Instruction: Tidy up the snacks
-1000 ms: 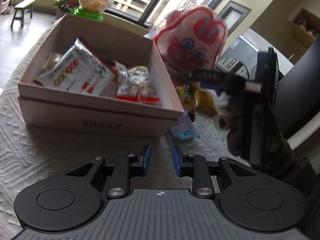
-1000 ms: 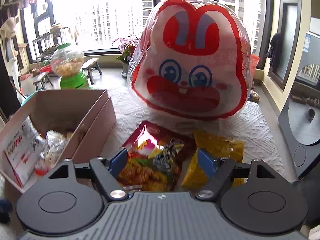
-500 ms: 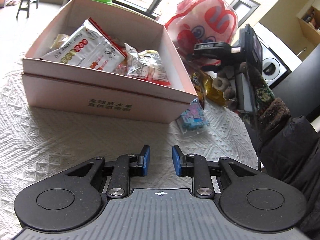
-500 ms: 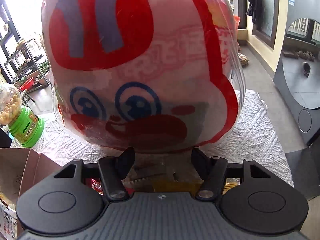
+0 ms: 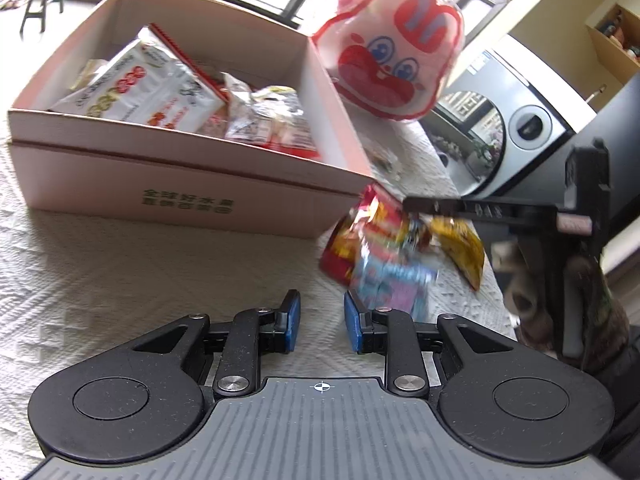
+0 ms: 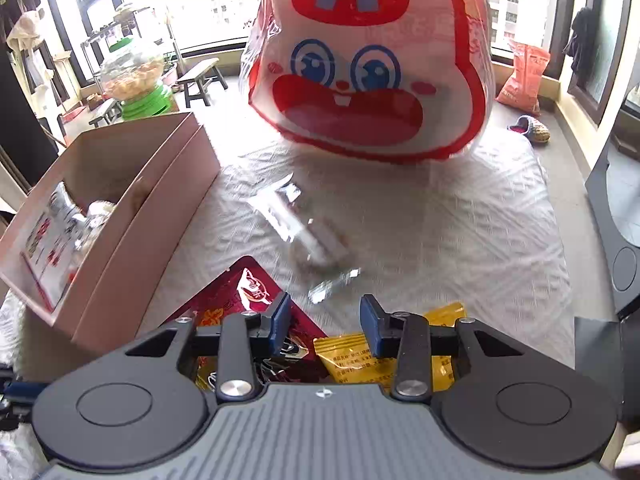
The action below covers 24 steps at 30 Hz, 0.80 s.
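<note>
- Our left gripper [image 5: 318, 318] hovers over the white-clothed surface [image 5: 120, 280], its jaws drawn in to a narrow gap with nothing between them, just as a second ago.
- The jaws of our right gripper [image 6: 324, 320] are closing, far narrower than a second ago. No packet shows between the pads.
- Under those jaws lie the red packet [image 6: 240, 300] and the yellow packet [image 6: 348, 356]. Half a second ago the rabbit bag filled this view and almost hid them.
- In the left view a blue packet [image 5: 392, 280] sits blurred beside those two, which makes three loose packets near the box corner.
- One clear wrapper [image 6: 304, 232] lies on the cloth beyond them, uncovered now.
- One open cardboard box [image 5: 160, 192] stands to the left of the loose packets. It holds one large white packet [image 5: 140, 84] and some smaller ones that we cannot count surely.
- One rabbit bag [image 6: 372, 60] now stands well back from the loose packets, with bare cloth between. A second ago it stood right behind them.
- One candy dispenser [image 6: 136, 80] with a green base stands beyond the box.
</note>
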Motion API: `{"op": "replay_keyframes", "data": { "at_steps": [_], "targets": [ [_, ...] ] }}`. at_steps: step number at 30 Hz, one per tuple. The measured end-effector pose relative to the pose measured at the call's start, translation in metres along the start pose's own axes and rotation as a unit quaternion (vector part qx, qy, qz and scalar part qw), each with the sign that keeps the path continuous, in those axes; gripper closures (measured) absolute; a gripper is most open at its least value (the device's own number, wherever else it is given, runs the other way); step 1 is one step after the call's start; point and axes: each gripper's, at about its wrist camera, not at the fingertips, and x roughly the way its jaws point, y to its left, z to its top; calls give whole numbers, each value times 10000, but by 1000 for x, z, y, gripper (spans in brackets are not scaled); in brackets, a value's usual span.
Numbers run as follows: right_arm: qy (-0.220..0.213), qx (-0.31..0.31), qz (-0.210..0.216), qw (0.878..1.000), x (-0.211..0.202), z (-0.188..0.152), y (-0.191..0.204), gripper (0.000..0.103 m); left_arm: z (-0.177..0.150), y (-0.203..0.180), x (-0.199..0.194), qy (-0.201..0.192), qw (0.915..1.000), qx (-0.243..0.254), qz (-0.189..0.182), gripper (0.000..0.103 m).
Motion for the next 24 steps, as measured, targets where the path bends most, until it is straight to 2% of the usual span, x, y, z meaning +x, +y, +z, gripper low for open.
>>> {"op": "replay_keyframes", "data": {
  "at_steps": [3, 5, 7, 9, 10, 11, 12, 16, 18, 19, 21, 24],
  "targets": [
    [129, -65, 449, 9989, -19, -23, 4, 65, -1, -11, 7, 80, 9999, 126, -69, 75],
    [78, -354, 511, 9980, -28, -27, 14, 65, -1, -17, 10, 114, 9997, 203, -81, 75],
    [-215, -665, 199, 9974, -31, -21, 21, 63, -1, -24, 13, 133, 9995, 279, -74, 75],
    [-606, -851, -187, 9943, -24, -7, 26, 50, -3, -31, 12, 141, 9992, 377, -24, 75],
    [-767, -895, -343, 9924, -15, 1, 26, 39, -4, -34, 10, 149, 9990, 432, 11, 75],
    [-830, -933, -448, 9912, -3, 11, 25, 33, -5, -36, 9, 160, 9988, 470, 31, 75],
    [-803, -945, -520, 9909, 9, 20, 25, 33, -7, -37, 5, 172, 9986, 500, 45, 75],
    [-306, -560, -318, 9975, 55, 45, 9, 33, -14, -34, -12, 114, 9987, 469, 160, 75],
    [-393, -573, -328, 9970, 49, 43, 12, 46, -16, -31, -20, 59, 9988, 417, 232, 75],
    [-314, -629, -240, 9972, 44, 40, 15, 59, -17, -31, -22, 31, 9990, 381, 242, 75],
    [-319, -618, -187, 9974, 27, 30, 18, 63, -16, -34, -24, -16, 9991, 354, 212, 75],
    [-619, -727, -218, 9952, -16, -3, 23, 63, -17, -46, -24, -57, 9990, 438, 47, 75]
  ]
}}
